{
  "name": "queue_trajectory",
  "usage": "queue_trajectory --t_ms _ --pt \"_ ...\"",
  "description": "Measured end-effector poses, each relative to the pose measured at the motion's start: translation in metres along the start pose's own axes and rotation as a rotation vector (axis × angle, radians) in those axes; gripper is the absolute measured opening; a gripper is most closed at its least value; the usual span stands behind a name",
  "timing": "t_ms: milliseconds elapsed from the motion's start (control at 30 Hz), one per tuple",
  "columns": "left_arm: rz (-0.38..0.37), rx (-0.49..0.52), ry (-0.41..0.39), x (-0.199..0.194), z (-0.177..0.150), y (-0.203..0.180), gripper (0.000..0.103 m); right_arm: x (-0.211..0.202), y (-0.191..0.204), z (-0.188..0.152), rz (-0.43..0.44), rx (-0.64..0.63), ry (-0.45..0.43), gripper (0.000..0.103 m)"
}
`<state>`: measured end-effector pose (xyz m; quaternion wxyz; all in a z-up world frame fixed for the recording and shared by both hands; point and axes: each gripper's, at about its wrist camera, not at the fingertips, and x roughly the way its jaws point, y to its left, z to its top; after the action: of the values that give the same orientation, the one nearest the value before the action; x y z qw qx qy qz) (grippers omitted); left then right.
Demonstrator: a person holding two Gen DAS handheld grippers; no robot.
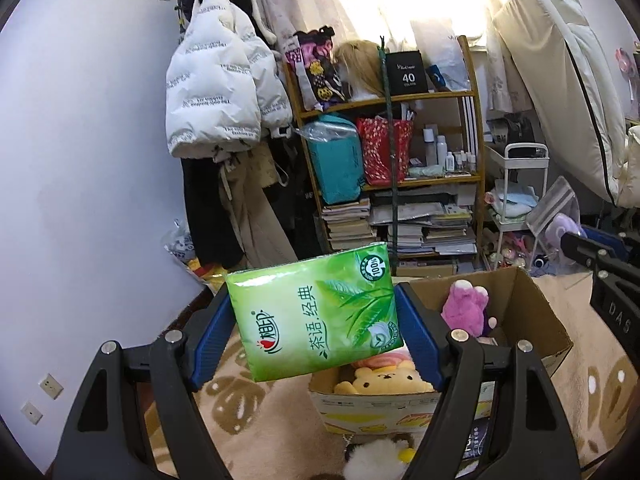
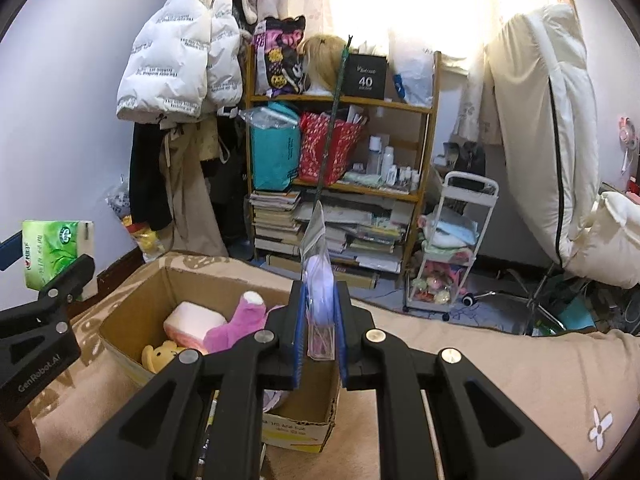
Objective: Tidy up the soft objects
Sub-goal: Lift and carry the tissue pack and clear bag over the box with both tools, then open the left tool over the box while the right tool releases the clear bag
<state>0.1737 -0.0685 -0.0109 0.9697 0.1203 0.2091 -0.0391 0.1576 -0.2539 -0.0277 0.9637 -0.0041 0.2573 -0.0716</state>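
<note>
My left gripper [image 1: 314, 316] is shut on a green tissue pack [image 1: 316, 312], held in the air just left of an open cardboard box [image 1: 540, 312]. The pack also shows in the right wrist view [image 2: 52, 248]. The box [image 2: 132, 308] holds a pink plush [image 1: 466, 306], a yellow bear plush [image 1: 384, 380] and a pink-white cushion [image 2: 194, 324]. My right gripper [image 2: 320, 312] is shut on a clear zip bag with a purple soft item [image 2: 318, 276], held above the box's near right corner.
The box sits on a beige patterned blanket [image 2: 460, 356]. A white fluffy toy [image 1: 376, 460] lies in front of the box. A cluttered wooden shelf [image 2: 340, 152], hanging coats [image 2: 180, 60], a white trolley [image 2: 448, 248] and an upright mattress [image 2: 536, 132] stand behind.
</note>
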Motion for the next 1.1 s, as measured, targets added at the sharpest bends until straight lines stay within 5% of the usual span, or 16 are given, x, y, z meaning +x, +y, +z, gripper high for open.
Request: queue_trajectory --t_ms 700,1100 --pt "-0.085 0.013 0.088 0.037 -0.023 -0.010 0.078 0.043 0.015 -0.028 0.041 -0.023 0.141 0.014" --pt "-0.113 0.001 0.111 0.040 -0.022 -0.009 0.078 0.040 0.019 -0.031 0.050 -0.047 0.137 0.014"
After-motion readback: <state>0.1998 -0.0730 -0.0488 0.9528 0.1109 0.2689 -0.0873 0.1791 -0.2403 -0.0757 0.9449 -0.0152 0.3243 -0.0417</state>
